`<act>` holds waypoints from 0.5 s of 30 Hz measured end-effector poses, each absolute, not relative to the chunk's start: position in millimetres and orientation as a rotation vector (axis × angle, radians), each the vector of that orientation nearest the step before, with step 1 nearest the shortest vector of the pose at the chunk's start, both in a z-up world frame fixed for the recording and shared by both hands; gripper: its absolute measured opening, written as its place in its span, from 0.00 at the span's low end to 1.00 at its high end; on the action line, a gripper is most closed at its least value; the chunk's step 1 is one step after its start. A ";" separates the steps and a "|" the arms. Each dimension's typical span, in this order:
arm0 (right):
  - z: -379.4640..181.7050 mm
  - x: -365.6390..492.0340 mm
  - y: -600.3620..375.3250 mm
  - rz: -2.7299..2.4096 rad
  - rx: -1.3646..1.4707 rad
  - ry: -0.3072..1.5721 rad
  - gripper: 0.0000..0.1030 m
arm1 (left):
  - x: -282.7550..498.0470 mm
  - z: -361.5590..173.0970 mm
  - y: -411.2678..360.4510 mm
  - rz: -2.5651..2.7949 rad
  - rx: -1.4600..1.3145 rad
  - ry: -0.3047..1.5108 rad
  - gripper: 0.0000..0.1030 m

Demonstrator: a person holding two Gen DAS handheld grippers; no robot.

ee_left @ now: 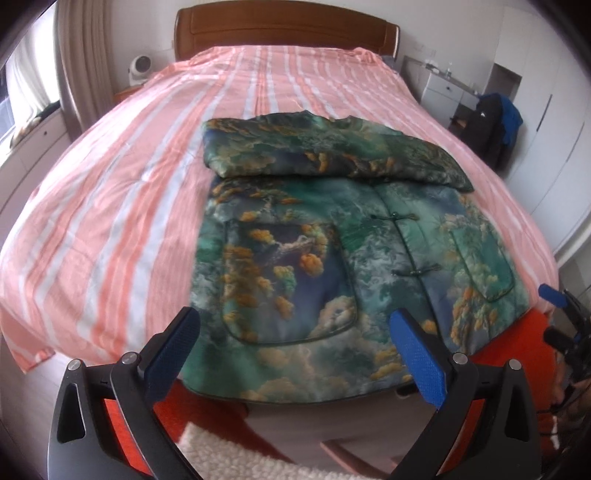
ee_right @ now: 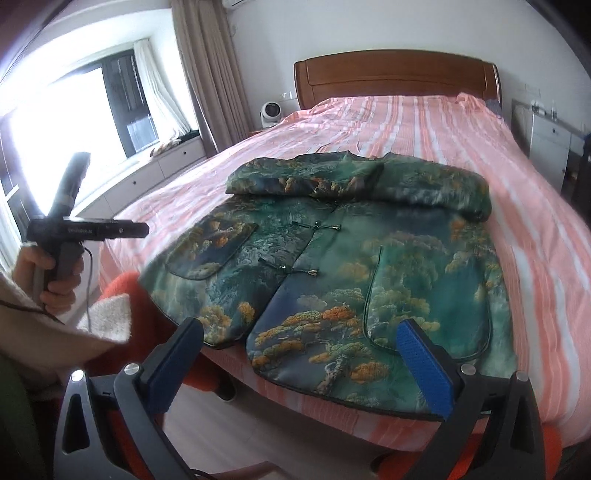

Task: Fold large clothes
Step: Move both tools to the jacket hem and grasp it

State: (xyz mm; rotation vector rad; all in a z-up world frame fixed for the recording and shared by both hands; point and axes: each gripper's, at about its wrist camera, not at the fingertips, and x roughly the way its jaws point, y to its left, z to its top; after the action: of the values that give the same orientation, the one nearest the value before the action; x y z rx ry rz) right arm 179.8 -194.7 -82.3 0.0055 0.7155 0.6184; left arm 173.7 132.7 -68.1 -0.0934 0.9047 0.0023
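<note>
Left wrist view: the left gripper [ee_left: 295,354] hangs over the foot edge of the bed [ee_left: 110,206], its blue-padded fingers [ee_left: 419,354] spread wide apart with nothing between them. Beneath it lies the padded jacket [ee_left: 332,236], green with a printed pattern of clouds and orange trees, spread front-up near the foot edge, hem toward the camera and overhanging that edge slightly. Both sleeves are folded across the chest into one thick band [ee_left: 332,155] on the side nearer the wooden headboard [ee_left: 288,29]. Knot buttons [ee_left: 397,218] close the front, with a patch pocket [ee_left: 291,280] on either side.

From the right wrist view, the right gripper [ee_right: 299,354] is likewise held wide, gripping nothing, just above the hem at the foot edge. The same jacket [ee_right: 332,266] lies on the pink-striped bedspread [ee_right: 406,122]. Off the bed's left side, the person's left hand [ee_right: 51,273] holds the other gripper's handle in the air, clear of the fabric.
</note>
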 end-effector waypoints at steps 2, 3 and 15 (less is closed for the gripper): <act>-80.1 183.9 -201.9 0.618 0.063 0.733 1.00 | 170.2 -48.7 143.8 0.047 0.007 0.893 0.99; -79.1 186.7 -206.0 0.609 0.087 0.743 1.00 | 166.3 -35.5 151.6 0.079 0.069 0.873 0.99; -55.6 203.9 -277.4 0.468 0.109 0.739 1.00 | 150.6 -24.6 210.2 0.168 0.059 0.915 1.00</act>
State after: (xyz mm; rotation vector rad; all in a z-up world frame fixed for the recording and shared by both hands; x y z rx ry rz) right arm 203.9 -277.4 -55.6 0.1092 0.7391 0.4678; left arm 150.6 210.2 -24.6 0.0588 0.9150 0.1678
